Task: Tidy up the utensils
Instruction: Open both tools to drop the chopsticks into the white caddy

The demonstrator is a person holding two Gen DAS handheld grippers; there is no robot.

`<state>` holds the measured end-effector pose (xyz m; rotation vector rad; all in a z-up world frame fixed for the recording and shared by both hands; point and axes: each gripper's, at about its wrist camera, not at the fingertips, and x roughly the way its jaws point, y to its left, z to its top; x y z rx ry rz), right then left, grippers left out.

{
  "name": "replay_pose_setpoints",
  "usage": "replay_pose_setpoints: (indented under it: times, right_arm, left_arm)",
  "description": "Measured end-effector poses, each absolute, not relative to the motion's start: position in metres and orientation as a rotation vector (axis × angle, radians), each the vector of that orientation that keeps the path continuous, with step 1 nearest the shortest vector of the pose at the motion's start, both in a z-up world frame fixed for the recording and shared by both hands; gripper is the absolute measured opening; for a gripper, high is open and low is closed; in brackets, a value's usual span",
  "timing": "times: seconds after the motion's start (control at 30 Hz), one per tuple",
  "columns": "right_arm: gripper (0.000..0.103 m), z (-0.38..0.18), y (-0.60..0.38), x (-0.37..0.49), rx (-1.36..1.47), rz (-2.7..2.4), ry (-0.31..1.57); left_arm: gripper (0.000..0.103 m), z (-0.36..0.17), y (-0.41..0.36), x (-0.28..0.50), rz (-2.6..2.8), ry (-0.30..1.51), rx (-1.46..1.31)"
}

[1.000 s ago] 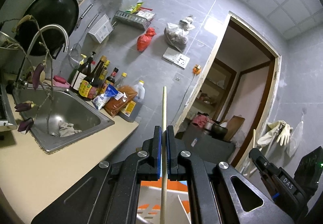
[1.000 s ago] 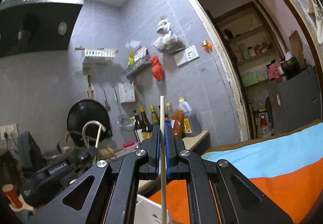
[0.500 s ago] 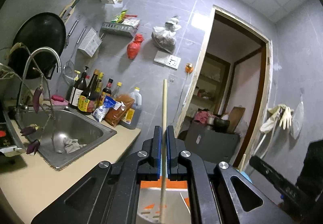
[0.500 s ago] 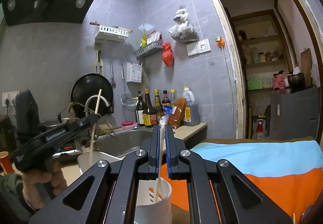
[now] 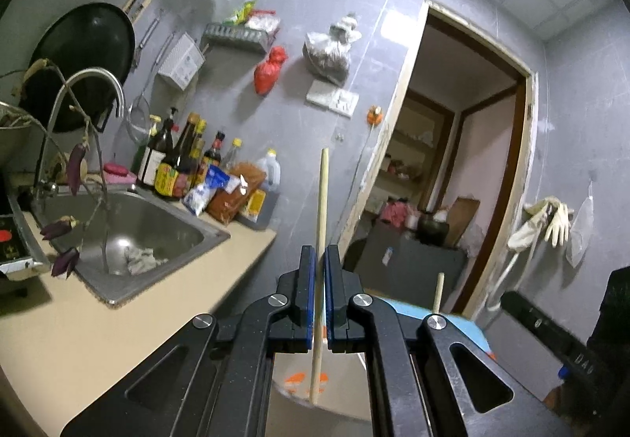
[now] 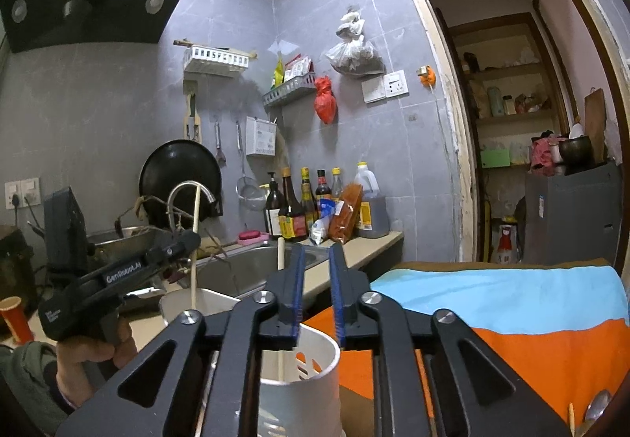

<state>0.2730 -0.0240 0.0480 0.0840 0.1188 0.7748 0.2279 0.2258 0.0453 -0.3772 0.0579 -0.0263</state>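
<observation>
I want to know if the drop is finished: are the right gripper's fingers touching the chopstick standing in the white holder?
Apart. The right wrist view shows the right gripper open, and the chopstick stands left of its fingers in the white holder.

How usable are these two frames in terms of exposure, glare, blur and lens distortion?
Left wrist view: dim and bluish, with glare on the wall tile beside the doorway; strong fisheye bends the door frame; the right gripper at the lower right edge is smeared, while the chopstick reads sharp. Right wrist view: better lit, crisp on the sauce bottles, dark vignette corners, curved door frame.
</observation>
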Motion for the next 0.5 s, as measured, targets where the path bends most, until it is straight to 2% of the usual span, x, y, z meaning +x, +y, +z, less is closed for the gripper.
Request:
replay_pose_setpoints:
  times: [0.2,0.27,0.3,0.33,0.47,0.5]
  right_arm:
    - [0.027,0.056,-0.048,0.264,0.109,0.744,0.116]
    - [0.033,0.059,-0.057,0.259,0.113,0.732,0.112]
    - [0.036,0.061,-0.062,0.257,0.116,0.723,0.11]
    - [0.041,0.063,-0.068,0.255,0.12,0.713,0.106]
    - [0.054,0.072,-0.094,0.243,0.129,0.671,0.088]
    - [0.058,0.075,-0.102,0.239,0.129,0.656,0.084]
  left_arm:
    - [0.007,0.043,0.214,0.225,-0.057,0.157,-0.351]
    - [0.018,0.043,0.209,0.222,-0.062,0.179,-0.342]
    - [0.03,0.043,0.207,0.221,-0.062,0.186,-0.34]
    - [0.035,0.044,0.204,0.219,-0.064,0.189,-0.341]
    - [0.041,0.052,0.187,0.211,-0.038,0.221,-0.311]
    - [0.046,0.054,0.184,0.208,-0.035,0.223,-0.303]
